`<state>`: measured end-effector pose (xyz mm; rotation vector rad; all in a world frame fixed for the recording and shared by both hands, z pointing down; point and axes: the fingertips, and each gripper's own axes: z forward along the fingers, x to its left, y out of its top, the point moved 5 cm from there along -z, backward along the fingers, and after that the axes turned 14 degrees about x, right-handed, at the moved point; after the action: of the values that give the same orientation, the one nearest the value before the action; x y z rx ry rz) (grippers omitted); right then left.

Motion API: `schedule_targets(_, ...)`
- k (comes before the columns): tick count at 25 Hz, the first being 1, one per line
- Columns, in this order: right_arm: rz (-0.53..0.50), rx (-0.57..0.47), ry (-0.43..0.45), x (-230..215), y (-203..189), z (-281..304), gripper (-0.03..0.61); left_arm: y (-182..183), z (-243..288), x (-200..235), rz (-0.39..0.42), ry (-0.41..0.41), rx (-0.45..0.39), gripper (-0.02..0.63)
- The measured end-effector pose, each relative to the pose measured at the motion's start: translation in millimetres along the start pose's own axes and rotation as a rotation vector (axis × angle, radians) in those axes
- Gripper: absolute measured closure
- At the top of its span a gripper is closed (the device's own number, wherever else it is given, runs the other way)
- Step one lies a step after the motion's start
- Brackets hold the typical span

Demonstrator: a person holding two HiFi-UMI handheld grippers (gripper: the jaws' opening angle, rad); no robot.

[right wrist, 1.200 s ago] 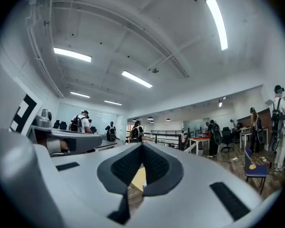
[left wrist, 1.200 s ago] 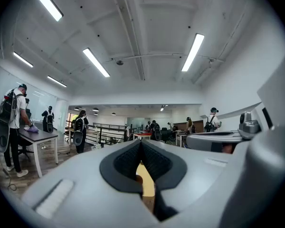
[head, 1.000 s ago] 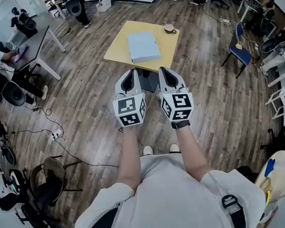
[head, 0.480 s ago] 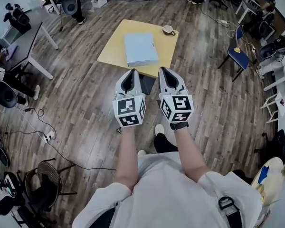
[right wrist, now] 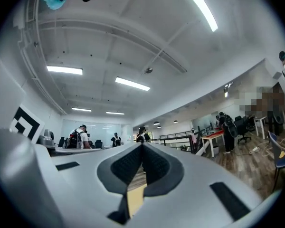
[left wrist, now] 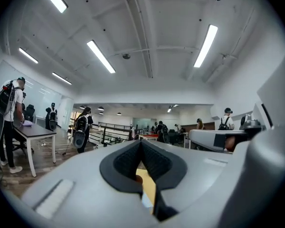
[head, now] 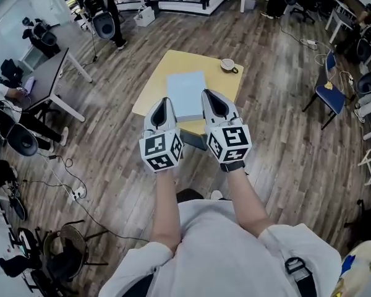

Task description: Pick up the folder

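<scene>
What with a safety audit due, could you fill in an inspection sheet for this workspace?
Surface: yellow table, mostly bare.
Job's things: pale blue folder, flat on the table.
Clutter: cup on a saucer at the table's far right corner.
Grippers: left gripper and right gripper, jaws shut, empty, not touching the folder.
Cables: power strip with trailing cable on the floor at left.
Surroundings: wooden floor, blue chair, grey desk, people at the edges.

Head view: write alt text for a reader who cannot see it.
Seen from above, a person holds the shut left tongs and shut right tongs side by side, out toward a pale blue folder lying on a yellow table. A cup sits at the table's far corner.
</scene>
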<state>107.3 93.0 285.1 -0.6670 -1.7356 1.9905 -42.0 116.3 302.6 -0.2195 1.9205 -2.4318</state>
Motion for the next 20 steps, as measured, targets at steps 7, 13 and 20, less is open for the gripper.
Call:
schedule_targets(7,0.008,0.088,-0.015,-49.2,-35.5,71.4,0.568,-19.4,79.8,18.0,0.008,0.012,0.088,0.603)
schedule_targets(13,-0.008,0.132,-0.051,-80.9,-39.8,163.8,0.566,2.1,167.5,69.3,-0.017,-0.021,0.073,0.603)
schedule_targets(20,-0.050,0.133,-0.134,-97.5,-4.2,251.7,0.566,44.3,250.5,128.2,-0.057,-0.097,0.068,0.603)
